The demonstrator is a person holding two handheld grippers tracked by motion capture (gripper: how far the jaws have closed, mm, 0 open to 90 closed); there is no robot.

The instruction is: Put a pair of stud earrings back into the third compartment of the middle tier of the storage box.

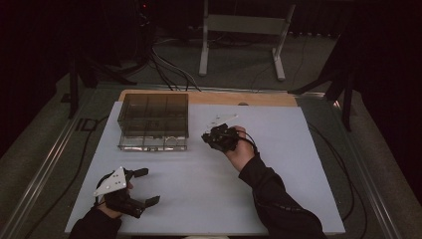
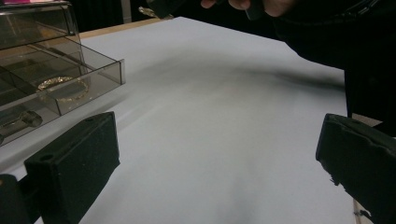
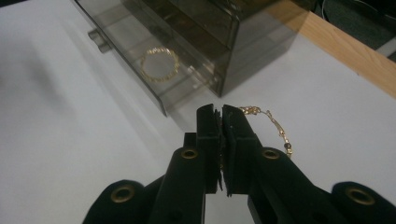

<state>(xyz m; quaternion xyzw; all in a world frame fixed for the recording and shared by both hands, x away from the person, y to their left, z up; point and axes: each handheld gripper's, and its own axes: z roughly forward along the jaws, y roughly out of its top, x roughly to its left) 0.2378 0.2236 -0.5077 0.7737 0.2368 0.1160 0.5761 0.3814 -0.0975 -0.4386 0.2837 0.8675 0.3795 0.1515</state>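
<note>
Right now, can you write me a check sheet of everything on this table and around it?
Surface: white table top, wooden strip along the far edge.
Job's things: smoky clear plastic drawer box, bottom drawer pulled out; gold ring-shaped bracelet lying in that drawer; thin gold chain at the right gripper's tips, next to the box.
Clutter: nothing seen.
Grippers: left gripper open, low over bare table; right gripper jaws pressed together on the chain.
Cables: black cable trailing along the table's right side; more on the floor behind.
Surroundings: dark room, white metal stand beyond the table.
</note>
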